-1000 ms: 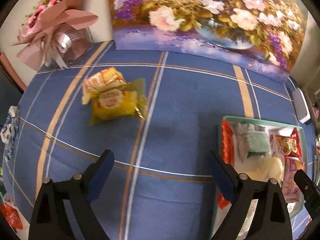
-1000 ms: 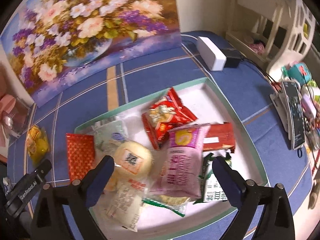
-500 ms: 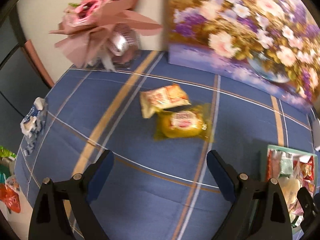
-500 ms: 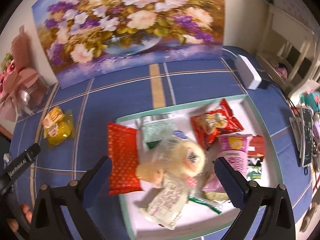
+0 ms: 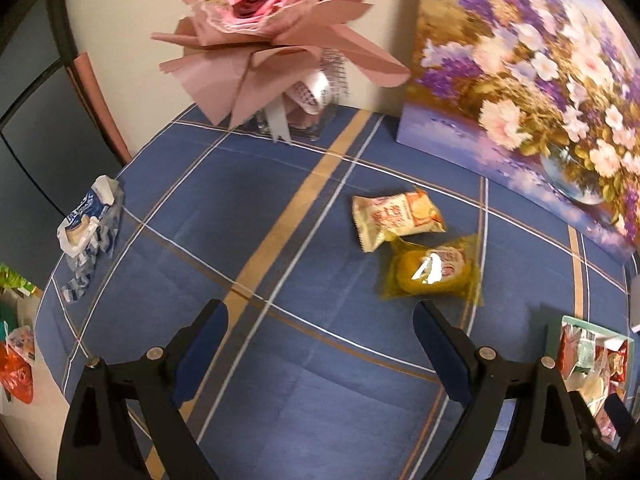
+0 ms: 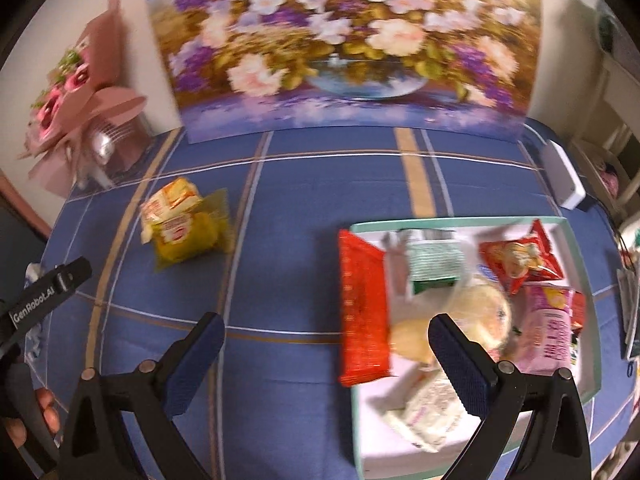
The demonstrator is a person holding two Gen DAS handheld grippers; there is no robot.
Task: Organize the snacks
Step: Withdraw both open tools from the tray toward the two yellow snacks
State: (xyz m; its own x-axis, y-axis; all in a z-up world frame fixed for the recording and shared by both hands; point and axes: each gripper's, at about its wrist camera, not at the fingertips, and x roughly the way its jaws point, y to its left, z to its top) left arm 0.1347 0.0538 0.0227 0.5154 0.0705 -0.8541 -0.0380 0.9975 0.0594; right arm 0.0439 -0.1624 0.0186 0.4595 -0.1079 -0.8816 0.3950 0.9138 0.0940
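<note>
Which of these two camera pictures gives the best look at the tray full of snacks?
The right wrist view: the tray lies almost whole below that claw, its packets easy to tell apart. The left wrist view catches only a corner of it at the right edge.

Cream wall [image 5: 120, 20] behind blue-clothed table [image 5: 280, 360]

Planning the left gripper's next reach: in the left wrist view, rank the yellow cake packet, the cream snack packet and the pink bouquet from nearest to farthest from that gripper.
1. Yellow cake packet: just ahead of the open left gripper, toward its right finger.
2. Cream snack packet: right behind it, touching or overlapping its far edge.
3. Pink bouquet: far back by the wall, left of the flower painting.
</note>
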